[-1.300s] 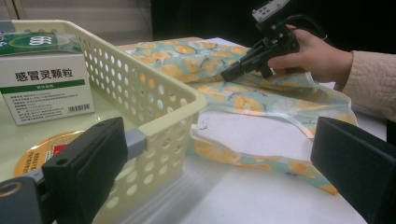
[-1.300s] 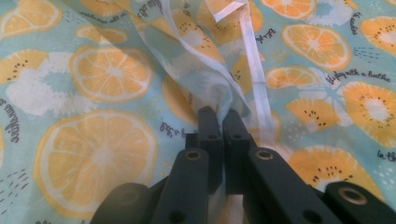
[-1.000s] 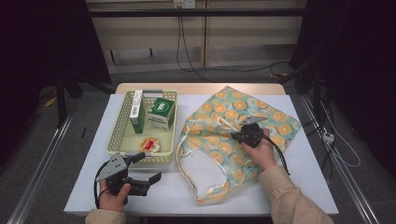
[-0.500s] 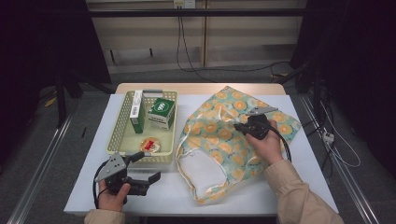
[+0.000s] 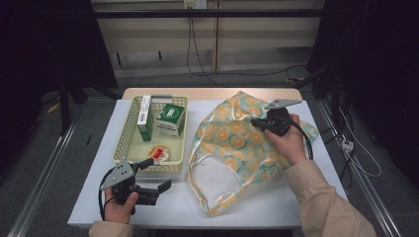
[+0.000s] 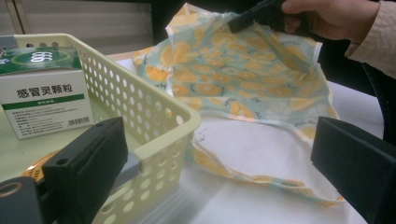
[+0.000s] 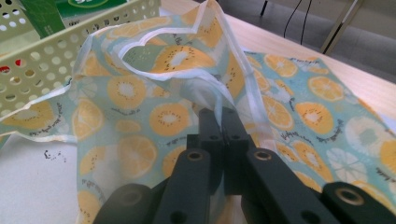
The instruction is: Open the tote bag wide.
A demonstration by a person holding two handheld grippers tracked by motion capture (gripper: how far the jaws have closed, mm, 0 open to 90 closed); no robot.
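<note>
Black jaws of the right gripper [image 7: 223, 122] are pressed together on a fold of the fruit-print bag [image 5: 237, 143] — the cloth rises in a peak just ahead of their tips, its white-edged rim bunched between the pads. In the high view the right gripper [image 5: 257, 121] sits over the far right part of the bag, lifting that part off the worktop [image 5: 301, 197], while the near end lies flat with its white lining and looped handles spread toward the front edge. The right hand [image 5: 286, 143] wraps the gripper's body from behind, a beige sleeve trailing to the bottom corner.

The left gripper [image 5: 160, 175] rests low near the front left of the worktop, its jaws wide apart with nothing between them; they point toward the bag, which lies just beyond them, and one jaw stands beside the near corner of the pale yellow basket [image 5: 126, 143]. The left hand [image 5: 118, 207] holds it from below. Inside the basket stand a green and white box [image 5: 171, 119], a slimmer carton [image 5: 145, 118], and a small round tin [image 5: 159, 153].
</note>
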